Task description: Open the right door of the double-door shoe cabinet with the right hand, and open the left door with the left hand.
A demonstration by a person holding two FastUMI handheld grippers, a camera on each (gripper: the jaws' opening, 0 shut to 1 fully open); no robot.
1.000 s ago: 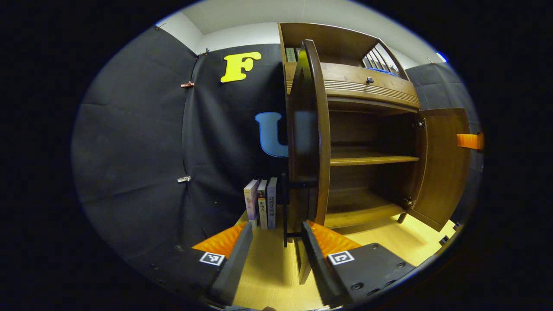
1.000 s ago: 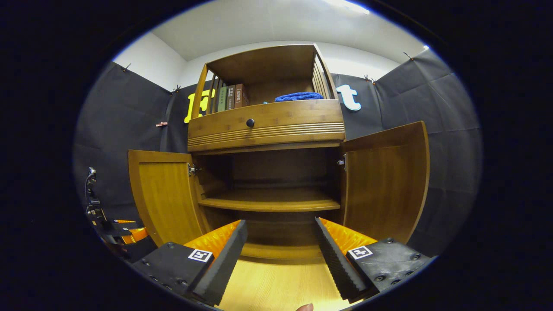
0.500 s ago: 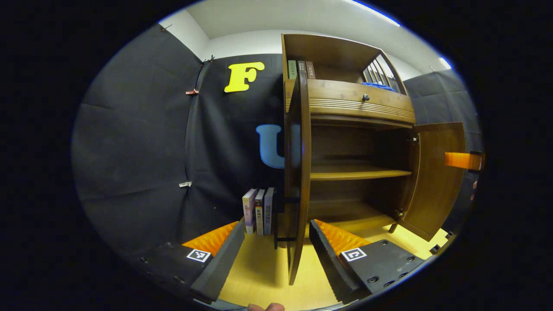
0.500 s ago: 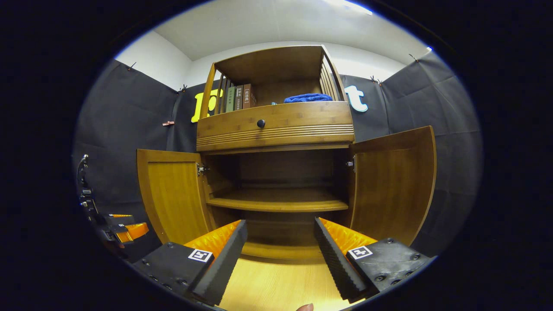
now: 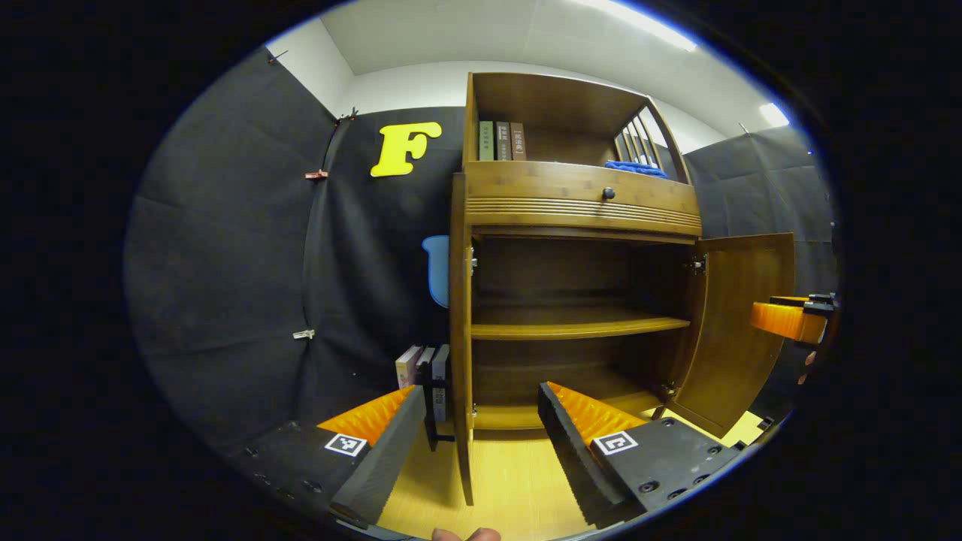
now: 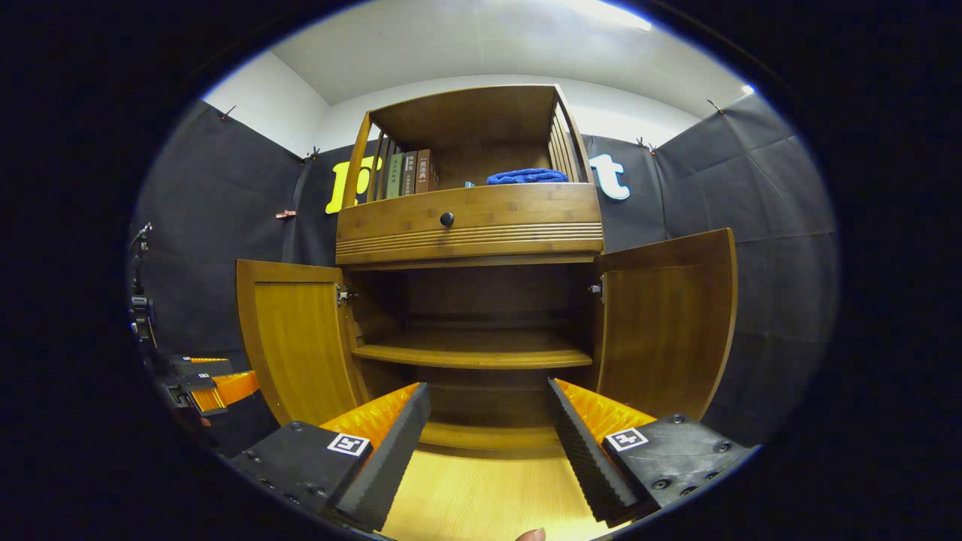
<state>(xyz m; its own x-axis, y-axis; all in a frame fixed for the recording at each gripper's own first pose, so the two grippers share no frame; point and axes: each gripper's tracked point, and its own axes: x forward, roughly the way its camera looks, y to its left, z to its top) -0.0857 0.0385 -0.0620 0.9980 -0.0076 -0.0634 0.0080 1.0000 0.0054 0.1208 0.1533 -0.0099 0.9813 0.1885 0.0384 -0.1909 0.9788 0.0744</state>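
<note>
Grippers [image 6: 485, 436] apart; cabinet doors [image 6: 301, 338] wide open

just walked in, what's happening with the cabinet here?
A person holds a two-finger gripper in each hand in front of a wooden shoe cabinet. Both doors are swung open: the left door and the right door stand wide, showing bare shelves inside. The left gripper and the right gripper are both open and hold nothing, clear of the doors. In the left gripper view the left door shows edge-on between the fingers. The opening looks done.
</note>
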